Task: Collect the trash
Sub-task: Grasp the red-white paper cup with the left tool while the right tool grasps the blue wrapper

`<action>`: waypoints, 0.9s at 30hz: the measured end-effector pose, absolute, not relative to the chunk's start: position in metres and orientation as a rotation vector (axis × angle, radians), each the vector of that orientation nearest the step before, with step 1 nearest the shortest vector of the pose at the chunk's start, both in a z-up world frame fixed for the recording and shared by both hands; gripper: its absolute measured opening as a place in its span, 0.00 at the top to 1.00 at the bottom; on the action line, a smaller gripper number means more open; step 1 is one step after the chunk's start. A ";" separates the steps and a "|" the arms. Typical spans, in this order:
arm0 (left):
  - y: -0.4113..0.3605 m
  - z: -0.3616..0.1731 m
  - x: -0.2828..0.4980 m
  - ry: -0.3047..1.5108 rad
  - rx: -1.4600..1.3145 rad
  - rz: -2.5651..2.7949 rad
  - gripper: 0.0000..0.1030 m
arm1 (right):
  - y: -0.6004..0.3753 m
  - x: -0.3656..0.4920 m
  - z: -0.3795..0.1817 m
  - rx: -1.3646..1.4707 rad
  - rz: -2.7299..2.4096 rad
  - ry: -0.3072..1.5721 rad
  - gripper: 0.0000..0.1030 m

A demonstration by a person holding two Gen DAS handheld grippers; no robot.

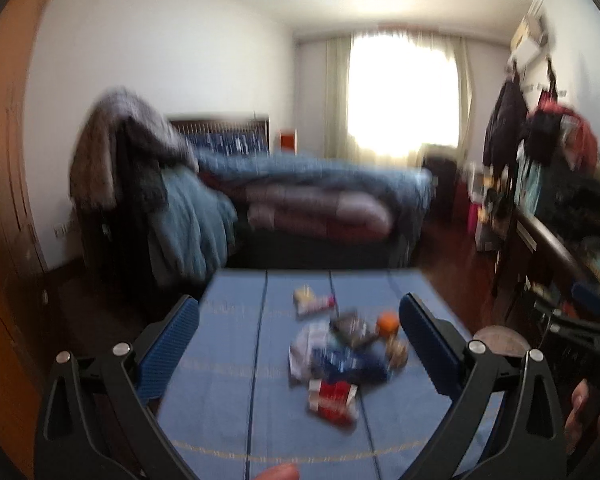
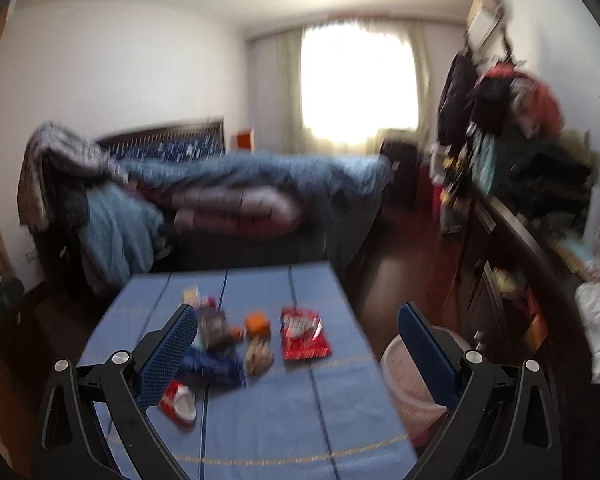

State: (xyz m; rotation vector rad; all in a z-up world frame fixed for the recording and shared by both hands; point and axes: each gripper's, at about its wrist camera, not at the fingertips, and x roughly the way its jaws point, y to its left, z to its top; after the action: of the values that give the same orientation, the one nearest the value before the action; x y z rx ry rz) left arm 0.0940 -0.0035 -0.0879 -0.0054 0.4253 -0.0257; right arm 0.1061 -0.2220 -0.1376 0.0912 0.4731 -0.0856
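Both views are blurred. Several pieces of trash lie on a table with a blue cloth point(image 1: 228, 400): a red and white wrapper point(image 1: 332, 398), a dark blue bag point(image 1: 352, 364), a small orange box point(image 1: 388, 323) and a yellowish packet point(image 1: 312, 304). My left gripper point(image 1: 298, 344) hovers above the table, open and holding nothing, the pile between its fingers in the image. My right gripper point(image 2: 298, 350) is open too, nothing in it. A flat red snack bag point(image 2: 304, 334), the orange box point(image 2: 258, 325) and a crumpled brownish wrapper point(image 2: 259, 356) lie on the blue cloth point(image 2: 284, 432).
A pink bin point(image 2: 410, 380) stands on the floor right of the table; its rim point(image 1: 500, 340) shows in the left view. A bed with blue bedding point(image 1: 300, 184) lies beyond. A dark cabinet point(image 2: 512, 272) piled with clothes lines the right wall.
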 end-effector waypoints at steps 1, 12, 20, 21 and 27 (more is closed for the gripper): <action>-0.002 -0.105 0.107 0.481 -0.007 -0.028 0.03 | -0.221 0.115 -0.148 0.094 -0.074 0.508 0.03; -0.012 -0.238 0.201 0.803 -0.085 -0.125 0.03 | -0.217 0.175 -0.233 0.095 -0.009 0.728 0.03; -0.050 -0.303 0.233 0.906 0.034 -0.096 0.05 | -0.218 0.190 -0.247 0.063 -0.011 0.765 0.03; -0.048 -0.305 0.234 0.913 0.026 -0.091 0.15 | -0.218 0.191 -0.247 0.058 -0.011 0.769 0.03; -0.027 -0.311 0.238 0.938 -0.073 -0.114 0.35 | -0.207 0.206 -0.255 0.069 0.041 0.798 0.03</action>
State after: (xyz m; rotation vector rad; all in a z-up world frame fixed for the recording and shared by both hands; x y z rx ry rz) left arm 0.2377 -0.0275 -0.3107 -0.0730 0.9376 -0.1142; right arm 0.2056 -0.2067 -0.2552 0.0692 0.7983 0.0410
